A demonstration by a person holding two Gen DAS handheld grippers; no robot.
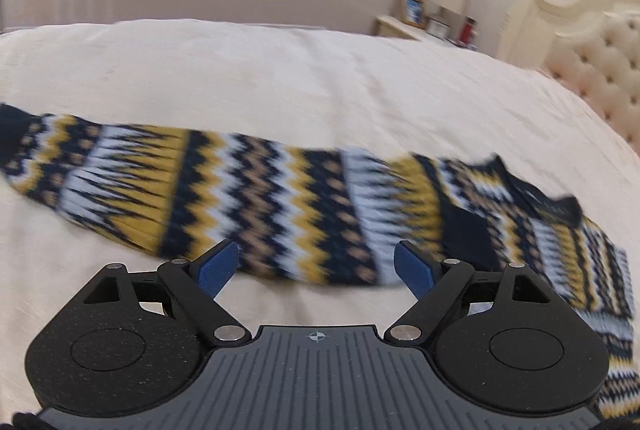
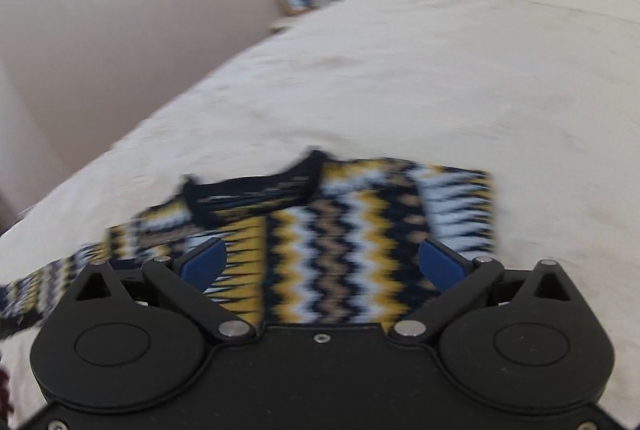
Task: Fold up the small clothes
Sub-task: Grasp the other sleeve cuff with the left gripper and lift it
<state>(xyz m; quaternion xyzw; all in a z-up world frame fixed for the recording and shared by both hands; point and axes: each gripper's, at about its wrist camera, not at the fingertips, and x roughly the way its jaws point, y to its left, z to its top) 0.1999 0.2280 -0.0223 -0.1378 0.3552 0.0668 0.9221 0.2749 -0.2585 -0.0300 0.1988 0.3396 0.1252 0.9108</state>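
Jaws of both grippers stand wide and hold nothing; the left gripper (image 1: pixel 316 266) has the sweater's sleeve (image 1: pixel 168 186) lying across the frame from left to right on the bed (image 1: pixel 280 70); the right gripper (image 2: pixel 322 264) hangs over the sweater (image 2: pixel 340 242), collar (image 2: pixel 256 198) at upper left.

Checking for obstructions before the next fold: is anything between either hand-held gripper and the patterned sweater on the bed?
Nothing visible. The sweater lies on the bare bedspread, directly ahead of the open left hand-held gripper and right hand-held gripper.
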